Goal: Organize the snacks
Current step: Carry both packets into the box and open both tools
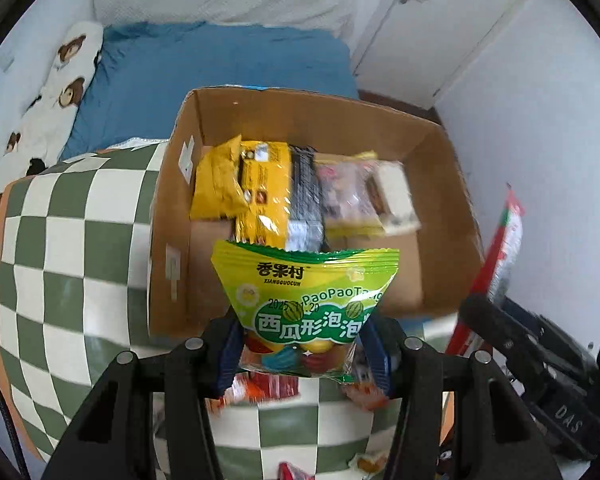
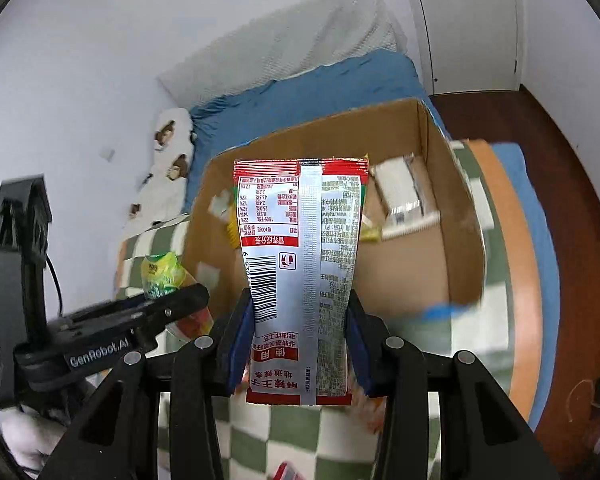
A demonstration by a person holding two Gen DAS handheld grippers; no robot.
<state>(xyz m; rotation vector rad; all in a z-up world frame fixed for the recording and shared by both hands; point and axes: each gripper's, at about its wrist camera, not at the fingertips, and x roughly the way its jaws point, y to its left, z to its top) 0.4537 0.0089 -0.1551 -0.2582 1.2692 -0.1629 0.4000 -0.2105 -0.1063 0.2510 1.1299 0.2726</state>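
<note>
My left gripper (image 1: 302,350) is shut on a green and yellow candy packet (image 1: 306,304) and holds it upright just before the near wall of an open cardboard box (image 1: 452,184). The box holds yellow, black and clear snack packs (image 1: 260,188). My right gripper (image 2: 300,344) is shut on a red and silver snack packet (image 2: 300,264), back side showing, held upright in front of the same box (image 2: 452,240). The left gripper with its green packet (image 2: 162,272) shows at the left of the right wrist view; the right gripper's body (image 1: 540,364) and its red packet (image 1: 508,236) show at the right of the left wrist view.
The box stands on a green and white checkered cloth (image 1: 72,248) over a bed with a blue sheet (image 1: 220,60). Loose red and orange snack packets (image 1: 268,388) lie on the cloth under the grippers. A bear-print pillow (image 1: 60,80) lies at left; a white door (image 2: 468,20) stands behind.
</note>
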